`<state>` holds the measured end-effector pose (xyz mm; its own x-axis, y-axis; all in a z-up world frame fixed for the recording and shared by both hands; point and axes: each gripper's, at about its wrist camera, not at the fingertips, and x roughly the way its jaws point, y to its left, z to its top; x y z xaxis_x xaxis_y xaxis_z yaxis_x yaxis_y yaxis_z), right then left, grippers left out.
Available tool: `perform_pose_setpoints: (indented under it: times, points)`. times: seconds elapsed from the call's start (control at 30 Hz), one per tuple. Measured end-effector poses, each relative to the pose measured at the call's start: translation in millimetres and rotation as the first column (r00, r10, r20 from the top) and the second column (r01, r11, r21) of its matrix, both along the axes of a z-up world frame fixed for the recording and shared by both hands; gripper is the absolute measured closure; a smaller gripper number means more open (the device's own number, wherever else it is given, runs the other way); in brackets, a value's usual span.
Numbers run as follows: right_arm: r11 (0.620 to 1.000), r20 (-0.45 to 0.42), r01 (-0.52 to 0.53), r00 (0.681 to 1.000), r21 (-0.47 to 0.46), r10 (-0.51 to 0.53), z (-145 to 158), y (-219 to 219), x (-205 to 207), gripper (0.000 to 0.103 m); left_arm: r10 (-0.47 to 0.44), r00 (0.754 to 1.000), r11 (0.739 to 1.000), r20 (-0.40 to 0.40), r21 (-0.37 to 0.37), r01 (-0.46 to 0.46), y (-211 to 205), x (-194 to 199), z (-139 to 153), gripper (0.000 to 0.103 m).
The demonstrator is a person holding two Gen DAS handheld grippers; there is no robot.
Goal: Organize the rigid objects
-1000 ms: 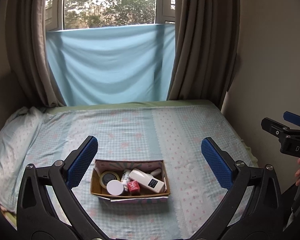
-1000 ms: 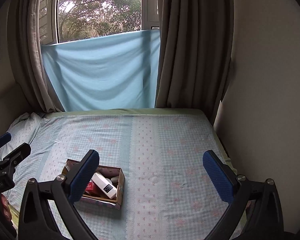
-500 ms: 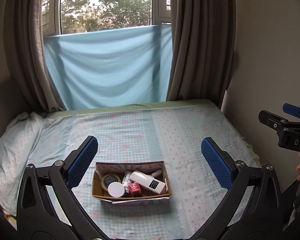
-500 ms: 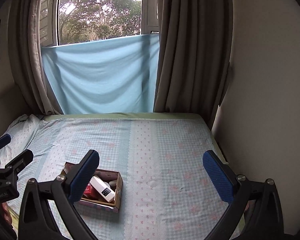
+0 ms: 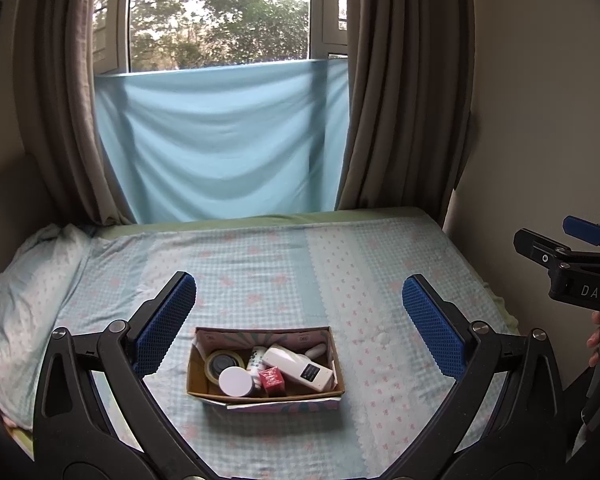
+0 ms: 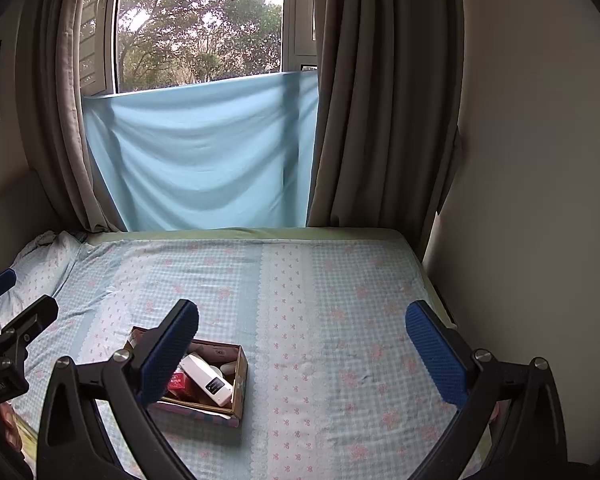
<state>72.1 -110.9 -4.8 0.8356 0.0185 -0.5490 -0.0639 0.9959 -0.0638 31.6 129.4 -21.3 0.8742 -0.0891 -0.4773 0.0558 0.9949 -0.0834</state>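
A shallow cardboard box (image 5: 332, 346) sits on the bed near the front, also in the right wrist view (image 6: 242, 364). It holds a tape roll (image 5: 219, 362), a round white lid (image 5: 236, 382), a small red box (image 5: 273, 380), a white oblong device (image 5: 298, 366) and a small white bottle (image 5: 257, 358). My left gripper (image 5: 298, 332) is open and empty, above and behind the box. My right gripper (image 6: 302, 354) is open and empty, to the right of the box.
The bed (image 5: 340, 264) has a light blue checked sheet. A pillow (image 5: 24, 300) lies at the left. A wall (image 6: 540, 200) runs along the right edge. Curtains (image 5: 404, 100) and a blue cloth (image 5: 228, 140) hang at the window behind.
Both views have tilted slightly upward and drawn back a little, so the box sits lower in frame. Both grippers stay open and empty.
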Motion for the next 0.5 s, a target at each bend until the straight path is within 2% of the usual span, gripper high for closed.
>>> perform_pose_setpoints:
  times: [0.5]
  points:
    - [1.000,-0.002,0.010,1.000,0.015,-0.010,1.8,-1.2,-1.6,0.000,0.020,0.998,1.000,0.051,-0.003,-0.020,1.6,-10.2,6.7,0.000]
